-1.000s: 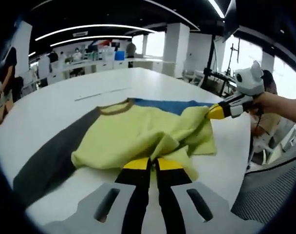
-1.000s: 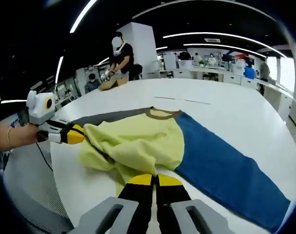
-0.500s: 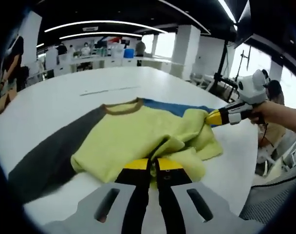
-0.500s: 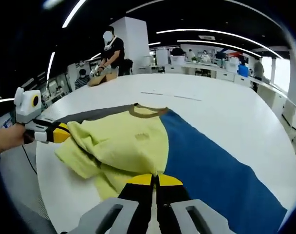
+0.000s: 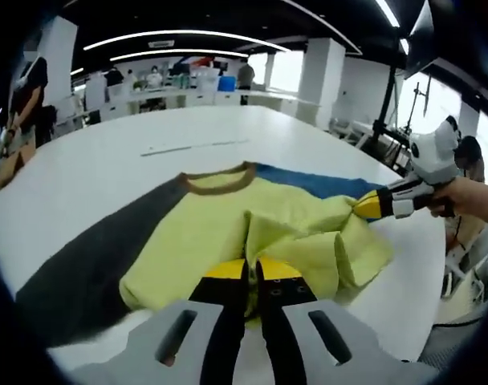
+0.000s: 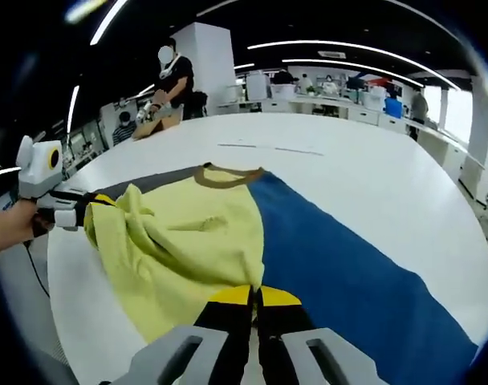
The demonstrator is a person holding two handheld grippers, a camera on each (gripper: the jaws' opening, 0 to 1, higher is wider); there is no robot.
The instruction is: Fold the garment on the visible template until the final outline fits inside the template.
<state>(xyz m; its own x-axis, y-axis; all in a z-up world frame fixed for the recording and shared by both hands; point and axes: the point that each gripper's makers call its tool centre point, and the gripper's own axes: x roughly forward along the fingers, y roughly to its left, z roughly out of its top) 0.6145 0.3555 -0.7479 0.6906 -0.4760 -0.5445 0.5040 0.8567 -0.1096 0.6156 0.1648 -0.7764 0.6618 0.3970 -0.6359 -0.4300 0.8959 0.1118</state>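
A yellow-green garment point(image 5: 204, 224) with a brown collar point(image 5: 220, 180) lies on the white table point(image 5: 107, 160), a grey sleeve point(image 5: 83, 257) to one side and a blue sleeve point(image 5: 308, 180) to the other. My left gripper point(image 5: 252, 274) is shut on the bunched yellow hem. My right gripper point(image 5: 371, 206) comes in from the right, shut on a yellow corner held just above the cloth. In the right gripper view, my right gripper point(image 6: 254, 297) pinches the yellow cloth point(image 6: 196, 233) beside the long blue sleeve point(image 6: 348, 273). My left gripper point(image 6: 90, 205) grips the raised fold at the left.
The table's near edge point(image 5: 420, 265) runs close beside the garment, with chairs beyond it. A person's hand point(image 5: 473, 196) holds the right gripper. A person point(image 6: 173, 76) stands at the table's far side. Desks and people fill the far background point(image 5: 180, 80).
Both grippers have carried the yellow hem forward toward the collar. The fold now lies further over the body, and more of the blue sleeve shows in the right gripper view.
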